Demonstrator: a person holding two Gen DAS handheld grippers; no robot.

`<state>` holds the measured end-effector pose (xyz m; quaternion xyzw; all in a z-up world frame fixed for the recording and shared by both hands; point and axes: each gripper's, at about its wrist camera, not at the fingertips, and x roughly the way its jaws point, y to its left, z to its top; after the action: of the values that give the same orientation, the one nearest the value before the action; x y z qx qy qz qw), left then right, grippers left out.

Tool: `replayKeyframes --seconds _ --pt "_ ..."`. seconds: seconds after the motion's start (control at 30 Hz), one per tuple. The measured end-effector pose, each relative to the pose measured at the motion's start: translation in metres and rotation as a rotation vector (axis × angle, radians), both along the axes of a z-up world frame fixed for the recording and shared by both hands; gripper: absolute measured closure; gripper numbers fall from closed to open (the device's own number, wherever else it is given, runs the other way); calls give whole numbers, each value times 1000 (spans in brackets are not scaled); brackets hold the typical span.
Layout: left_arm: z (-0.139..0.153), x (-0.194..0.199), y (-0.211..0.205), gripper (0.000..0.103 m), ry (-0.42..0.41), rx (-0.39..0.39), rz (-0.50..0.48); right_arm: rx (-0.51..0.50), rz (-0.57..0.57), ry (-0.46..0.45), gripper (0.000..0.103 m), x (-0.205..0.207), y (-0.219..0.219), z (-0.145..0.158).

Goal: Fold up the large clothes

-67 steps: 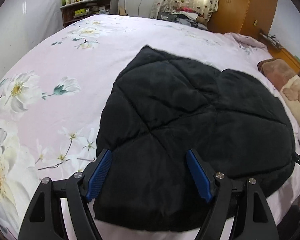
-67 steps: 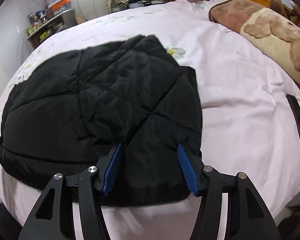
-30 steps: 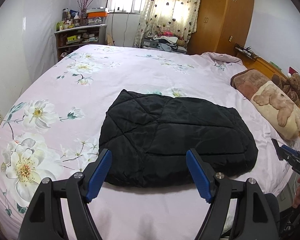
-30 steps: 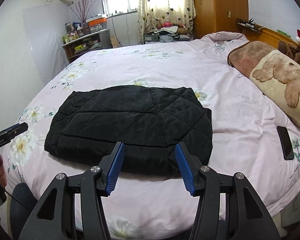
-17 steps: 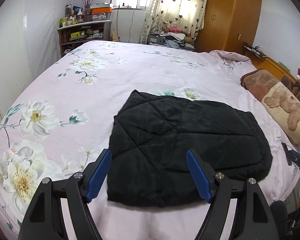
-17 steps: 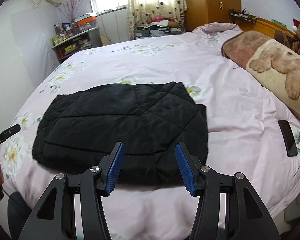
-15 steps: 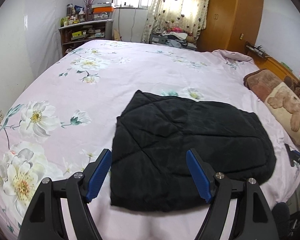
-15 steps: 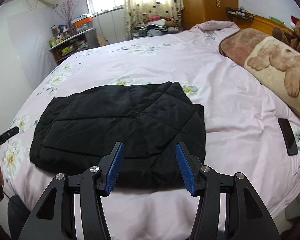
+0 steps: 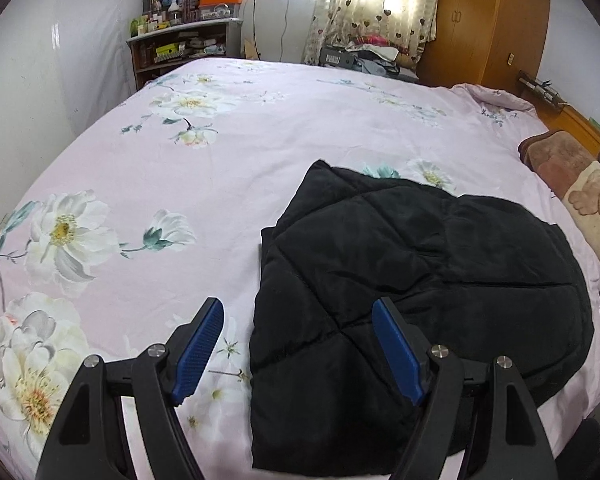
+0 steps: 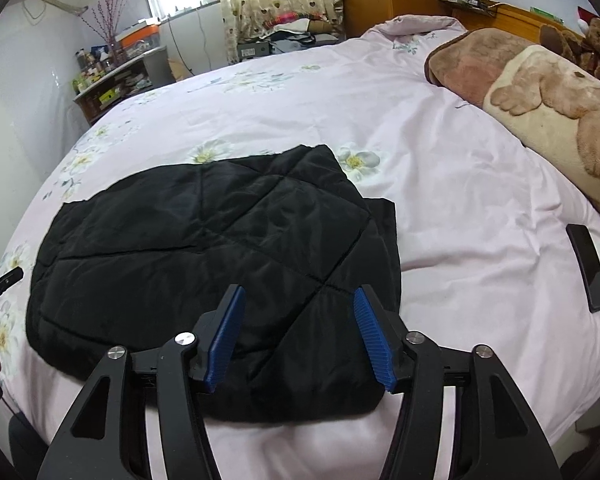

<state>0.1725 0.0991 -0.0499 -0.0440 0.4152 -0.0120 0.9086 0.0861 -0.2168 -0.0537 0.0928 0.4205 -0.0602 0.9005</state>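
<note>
The black-framed left gripper with blue pads (image 9: 298,344) hangs wide and empty, now lower over the near left corner of the black quilted padded jacket (image 9: 420,280), folded flat on the pink floral bedspread (image 9: 220,140). The matching right gripper (image 10: 298,332), also closer than a second ago, is spreading its jaws above the right corner, gripping nothing: another fold looks imminent

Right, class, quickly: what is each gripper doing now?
Left gripper: open, holding nothing.
Right gripper: jaws opening, holding nothing, above the black jacket.
</note>
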Motion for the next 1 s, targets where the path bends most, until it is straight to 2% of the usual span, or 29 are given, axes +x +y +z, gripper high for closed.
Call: replayKeyframes --seconds 0.23,0.33,0.43,0.53,0.6,0.67,0.73,0.9,0.93,0.97,1.0 --pt "-27 26 3 24 38 2 -12 9 -33 62 41 19 -23 -28" --pt "-41 36 2 22 55 -13 -29 41 -43 91 32 26 -36 -43" --pt "-53 43 4 12 60 -35 -37 109 -34 107 29 34 -47 -58" --pt "-66 53 12 5 89 -115 -49 161 -27 112 24 39 -56 -69" --pt "-76 58 20 1 117 -198 -57 200 -23 114 20 43 -63 -76" --pt "-86 63 29 0 143 -279 -63 234 -25 120 13 46 -66 -82" --pt "-89 65 30 0 150 -311 -77 284 -26 129 10 48 -71 -91" --pt "-91 70 22 0 167 -322 -116 377 -20 141 10 50 -76 -104" --pt "-91 70 22 0 171 -329 -122 392 -18 144 15 49 -77 -104" --pt "-91 69 22 0 174 -343 -124 418 -8 138 25 46 -76 -103" --pt "-93 67 24 0 179 -366 -129 430 6 127 29 41 -74 -101"
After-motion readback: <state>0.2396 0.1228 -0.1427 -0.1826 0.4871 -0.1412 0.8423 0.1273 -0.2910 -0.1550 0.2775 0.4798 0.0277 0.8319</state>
